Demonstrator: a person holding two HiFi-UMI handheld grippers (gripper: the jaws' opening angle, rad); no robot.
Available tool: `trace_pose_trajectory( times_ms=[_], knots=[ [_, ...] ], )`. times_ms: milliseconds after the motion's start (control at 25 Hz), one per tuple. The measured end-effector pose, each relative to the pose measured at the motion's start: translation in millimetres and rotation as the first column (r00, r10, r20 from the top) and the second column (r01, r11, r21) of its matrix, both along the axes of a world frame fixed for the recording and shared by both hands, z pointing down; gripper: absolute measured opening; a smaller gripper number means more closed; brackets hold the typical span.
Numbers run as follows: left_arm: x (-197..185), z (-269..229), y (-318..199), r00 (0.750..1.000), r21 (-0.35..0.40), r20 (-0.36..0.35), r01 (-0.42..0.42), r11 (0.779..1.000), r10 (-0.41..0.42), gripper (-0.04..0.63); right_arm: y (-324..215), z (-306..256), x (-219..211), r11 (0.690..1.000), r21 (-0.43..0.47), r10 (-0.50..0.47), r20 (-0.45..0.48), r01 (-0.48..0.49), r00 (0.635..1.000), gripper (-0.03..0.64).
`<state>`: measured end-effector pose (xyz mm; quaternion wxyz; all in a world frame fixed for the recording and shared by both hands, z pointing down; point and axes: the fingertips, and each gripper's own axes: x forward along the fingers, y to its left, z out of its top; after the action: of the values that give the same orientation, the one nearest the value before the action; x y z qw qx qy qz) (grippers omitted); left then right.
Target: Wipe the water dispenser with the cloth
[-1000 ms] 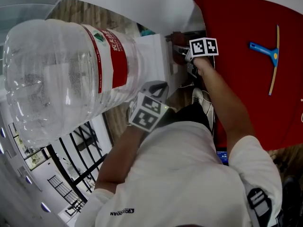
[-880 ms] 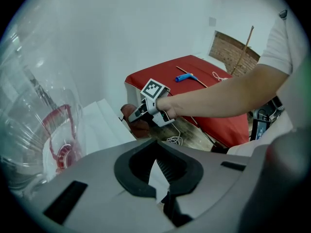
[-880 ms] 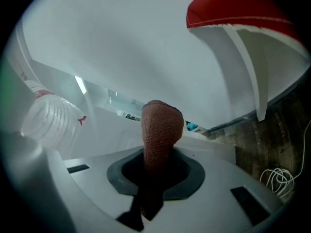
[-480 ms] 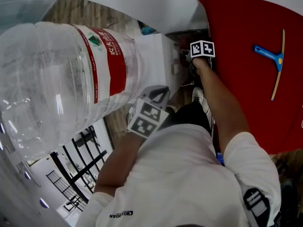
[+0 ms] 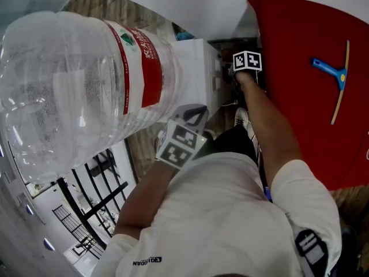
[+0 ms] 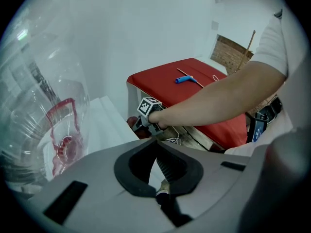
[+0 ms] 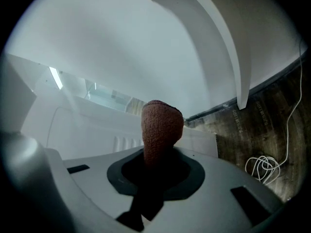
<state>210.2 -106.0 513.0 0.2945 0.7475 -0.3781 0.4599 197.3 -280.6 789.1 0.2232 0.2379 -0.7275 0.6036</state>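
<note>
A clear bottle [image 5: 75, 91] with a red label is seen seated on the white dispenser [image 5: 193, 74]. A red table [image 5: 300, 51] is set just beside it. The left gripper [image 5: 195, 113] is held near the bottle's neck, its jaws pressed together on nothing. The right gripper [image 7: 156, 155] is clamped on a brown cloth [image 7: 162, 125], which is raised before the dispenser's white front (contact cannot be told). A blue squeegee [image 5: 334, 77] is laid on the table.

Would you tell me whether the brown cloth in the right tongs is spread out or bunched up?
Bunched up: the brown knitted cloth pokes out of the right tongs as one narrow rounded wad.
</note>
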Motion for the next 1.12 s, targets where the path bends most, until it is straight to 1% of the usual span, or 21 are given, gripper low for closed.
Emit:
trace_pose_trajectory(
  times_ms=[200,320,520,680,840,1000,1120],
  knots=[
    [-1.2,-4.4,2.2,1.000,0.027,-0.006,0.002,1.000,-0.002,-0.011,1.0,-16.9,5.1,0.999,0.041,0.001,0.000,-0.001,1.000,0.057],
    [4.5,-11.9,1.0,1.000,0.044,-0.023,-0.009,0.999,0.010,-0.011,3.5,-34.0,10.8,0.997,0.074,0.012,0.004,-0.012,1.000,0.057],
    [7.1,-19.9,6.3,0.999,0.072,-0.049,-0.004,0.997,0.007,-0.011,11.7,-74.6,20.9,0.986,0.168,-0.006,0.020,0.002,1.000,0.057],
    [1.8,-31.1,11.0,0.998,0.099,-0.066,0.006,0.995,0.001,-0.011,26.3,-100.7,34.1,0.974,0.225,-0.002,0.007,0.000,1.000,0.057],
    [2.4,-35.4,21.4,0.995,0.133,-0.101,0.014,0.991,-0.001,-0.011,52.6,-128.8,52.4,0.967,0.251,0.039,0.051,-0.050,0.998,0.057],
    [-8.7,-39.7,33.2,0.990,0.185,-0.141,0.026,0.982,0.000,-0.011,75.2,-164.8,59.3,0.952,0.292,0.067,0.103,-0.094,0.992,0.057],
    [-23.7,-44.8,52.5,0.979,0.204,-0.206,0.058,0.977,-0.016,-0.011,98.5,-193.3,61.8,0.937,0.330,0.082,0.121,-0.118,0.989,0.057]
  ],
)
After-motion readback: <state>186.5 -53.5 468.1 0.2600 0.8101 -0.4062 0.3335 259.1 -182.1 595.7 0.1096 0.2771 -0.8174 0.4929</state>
